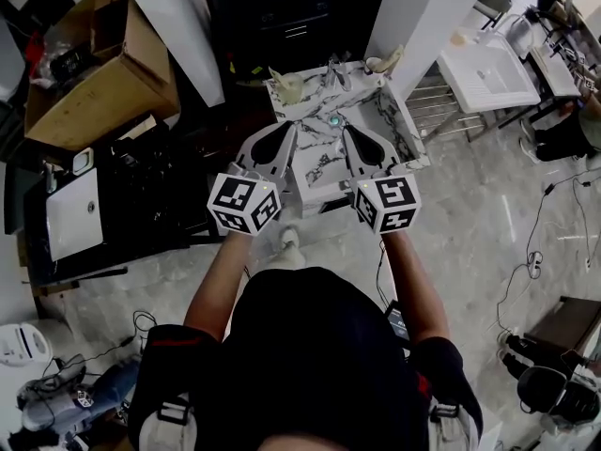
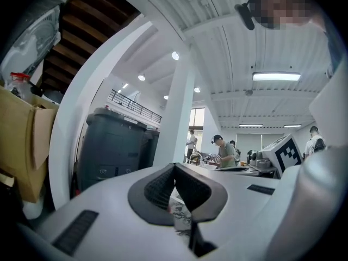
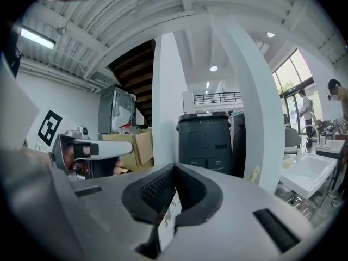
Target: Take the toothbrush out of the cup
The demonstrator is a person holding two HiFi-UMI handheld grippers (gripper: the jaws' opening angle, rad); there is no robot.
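Head view: left gripper [image 1: 287, 132] & right gripper [image 1: 349, 132] are held side by side over a marble-patterned table [image 1: 310, 106], pointing fwd. A pale cup [image 1: 288, 85] stands at the table's far-left corner, ahead of the left gripper and apart from it. The toothbrush [image 1: 276, 72] is prob. the pale stick leaning out of the cup, but it's too small to be sure.

Left gripper view: jaws closed pad to pad, nothing between. Grey bin [image 2: 111, 148] & white column [image 2: 176, 113] lie beyond.

Right gripper view: jaws likewise closed, empty. Black bin [image 3: 205, 140] & cardboard box [image 3: 136, 145] stand behind.
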